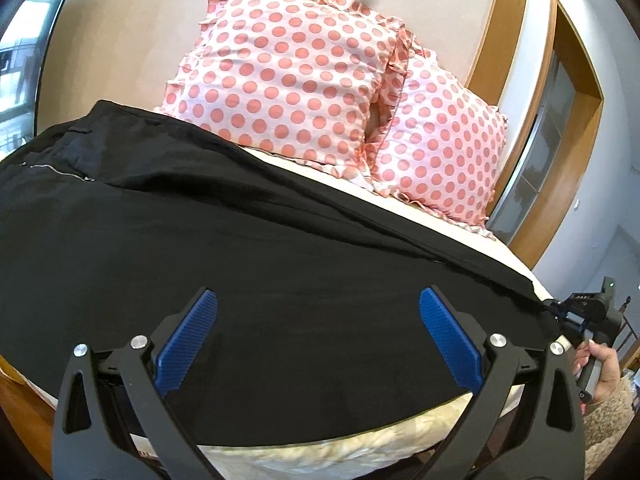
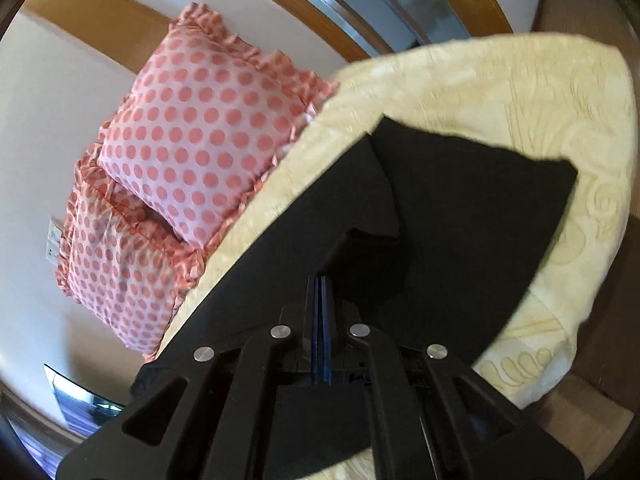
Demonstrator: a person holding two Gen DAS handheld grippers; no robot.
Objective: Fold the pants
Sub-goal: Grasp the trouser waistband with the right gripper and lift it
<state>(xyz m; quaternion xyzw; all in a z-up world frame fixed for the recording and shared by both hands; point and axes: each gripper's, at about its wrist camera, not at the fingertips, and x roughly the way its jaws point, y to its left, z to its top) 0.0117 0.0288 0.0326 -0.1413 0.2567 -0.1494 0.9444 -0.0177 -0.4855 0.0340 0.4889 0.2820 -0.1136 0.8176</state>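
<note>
One pair of black pants (image 1: 240, 240) lies spread on the cream bedspread (image 1: 304, 456), its long axis running from the zippered waist (image 1: 56, 170), up and left of the left gripper (image 1: 318, 332), to the leg end far off to that gripper's right. The left gripper hangs over the middle of the fabric with its blue pads (image 1: 188, 344) spread wide, holding nothing. At the leg end the right gripper (image 2: 321, 300) has its pads pressed together on the pants edge, the cloth draping ahead of it; a hand (image 1: 596, 364) grips its handle. Two pink dotted pillows (image 1: 288, 76) sit beyond the pants. In the right wrist view the black cloth hides the fingertips, and that picture is slightly blurred.
</note>
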